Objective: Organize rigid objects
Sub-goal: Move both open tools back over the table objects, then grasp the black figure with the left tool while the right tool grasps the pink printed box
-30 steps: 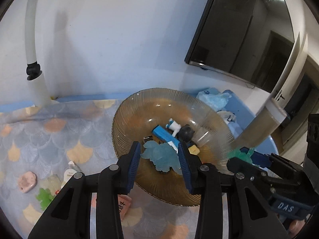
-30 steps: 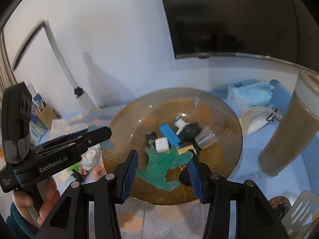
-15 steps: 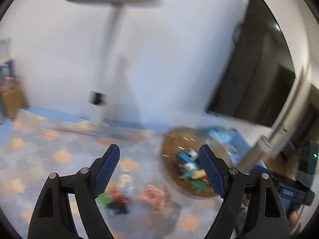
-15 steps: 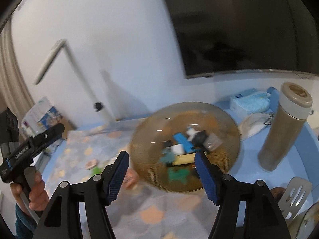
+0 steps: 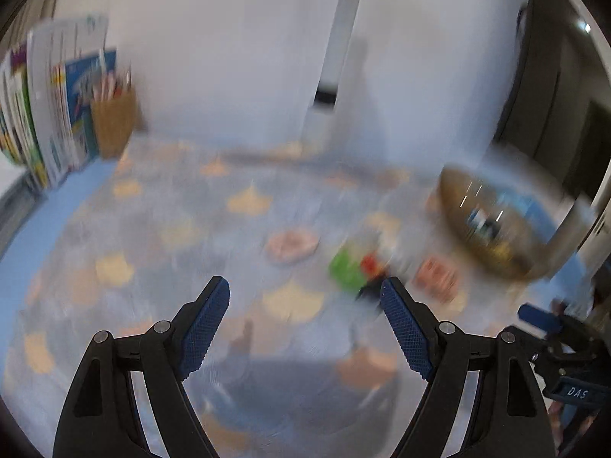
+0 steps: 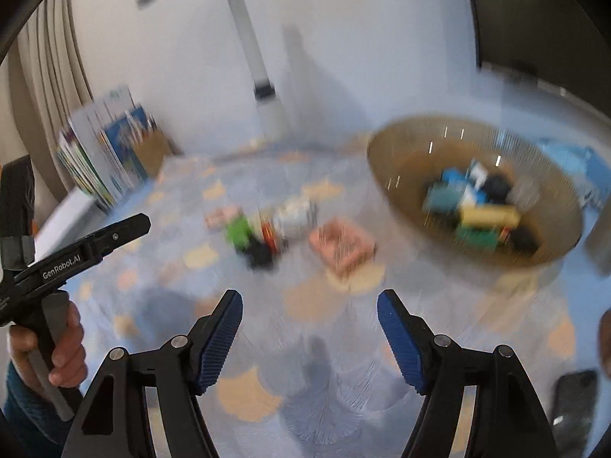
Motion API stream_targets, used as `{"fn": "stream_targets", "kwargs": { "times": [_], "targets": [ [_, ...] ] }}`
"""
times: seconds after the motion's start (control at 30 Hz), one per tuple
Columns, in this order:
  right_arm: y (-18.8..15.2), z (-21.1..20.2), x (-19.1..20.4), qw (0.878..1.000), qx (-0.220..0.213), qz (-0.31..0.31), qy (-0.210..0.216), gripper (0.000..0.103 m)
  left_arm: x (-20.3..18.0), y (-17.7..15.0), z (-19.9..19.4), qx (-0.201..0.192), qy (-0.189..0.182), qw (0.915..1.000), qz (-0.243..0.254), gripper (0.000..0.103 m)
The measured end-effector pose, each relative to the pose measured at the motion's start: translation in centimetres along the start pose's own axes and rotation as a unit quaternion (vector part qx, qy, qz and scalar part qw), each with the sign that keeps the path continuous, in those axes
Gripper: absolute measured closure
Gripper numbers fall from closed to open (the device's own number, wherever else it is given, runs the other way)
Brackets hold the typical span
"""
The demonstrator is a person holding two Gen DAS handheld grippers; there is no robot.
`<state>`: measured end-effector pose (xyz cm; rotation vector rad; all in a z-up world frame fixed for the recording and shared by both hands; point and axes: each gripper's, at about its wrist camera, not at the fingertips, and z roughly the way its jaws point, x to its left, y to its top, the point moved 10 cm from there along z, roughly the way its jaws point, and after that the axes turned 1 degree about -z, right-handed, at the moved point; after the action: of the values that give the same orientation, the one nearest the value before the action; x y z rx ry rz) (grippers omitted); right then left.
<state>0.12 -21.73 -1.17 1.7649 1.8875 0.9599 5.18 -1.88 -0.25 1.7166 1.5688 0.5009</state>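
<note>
Holding both jaw pairs spread and empty, we see the right hand-held gripper (image 6: pixel 309 305), its jaws just widened, and left hand-held gripper (image 5: pixel 305 292) above the desk (image 6: pixel 191 305); blurred small toys (image 6: pixel 267 229) lie ahead, others inside the amber glass bowl (image 6: pixel 401 160).

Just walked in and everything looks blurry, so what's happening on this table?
A person is sorting small items into the amber glass bowl, which already holds several. Both grippers, left and right, are open with nothing between the fingers; the right's jaws have just been opening. A pink block, green piece and other bits are loose on the tablecloth.
</note>
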Motion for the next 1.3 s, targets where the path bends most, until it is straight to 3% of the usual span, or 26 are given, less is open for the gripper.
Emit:
{"fn": "stream_targets", "kwargs": {
  "times": [0.17, 0.47, 0.63, 0.73, 0.87, 0.97, 1.03, 1.13, 1.3],
  "targets": [
    [-2.4, 3.0, -1.1, 1.000, 0.021, -0.001, -0.022, 0.031, 1.2, -3.1, 2.7, 0.027, 0.005, 0.9995, -0.015, 0.022],
    [-2.7, 3.6, -1.7, 0.999, 0.027, 0.011, -0.026, 0.031, -0.2, -3.9, 2.8, 0.018, 0.016, 0.9990, 0.038, 0.022],
    [-2.3, 2.7, -1.7, 0.999, 0.000, 0.007, -0.033, 0.031, -0.1, -3.8, 2.9, 0.021, -0.002, 0.9994, 0.026, 0.022],
    [-2.3, 3.2, -2.2, 0.999, 0.016, 0.027, -0.022, 0.031, -0.3, -3.9, 3.0, 0.030, -0.008, 0.9991, 0.028, 0.022],
    [-1.1, 3.7, -2.9, 0.994, 0.054, 0.092, 0.020, 0.031, -2.9, -3.9, 3.0, 0.059, -0.061, 0.9958, 0.032, 0.023],
    [0.4, 4.8, -2.9, 0.996, 0.068, 0.063, -0.003, 0.031, -5.7, -3.0, 3.6, 0.077, -0.101, 0.9916, 0.027, 0.024],
    [0.7, 6.3, -3.3, 0.996, 0.075, 0.037, -0.035, 0.032, -7.2, -2.7, 4.4, 0.090, -0.122, 0.9882, 0.019, 0.030],
    [1.2, 7.7, -3.3, 0.997, 0.071, 0.020, -0.039, 0.037, -8.4, -2.4, 5.8, 0.091, -0.113, 0.9888, 0.033, 0.037],
    [2.5, 9.3, -3.5, 0.997, 0.054, 0.000, -0.052, 0.037, -8.4, -2.8, 8.6, 0.127, -0.122, 0.9844, 0.003, 0.042]
  ]
}}
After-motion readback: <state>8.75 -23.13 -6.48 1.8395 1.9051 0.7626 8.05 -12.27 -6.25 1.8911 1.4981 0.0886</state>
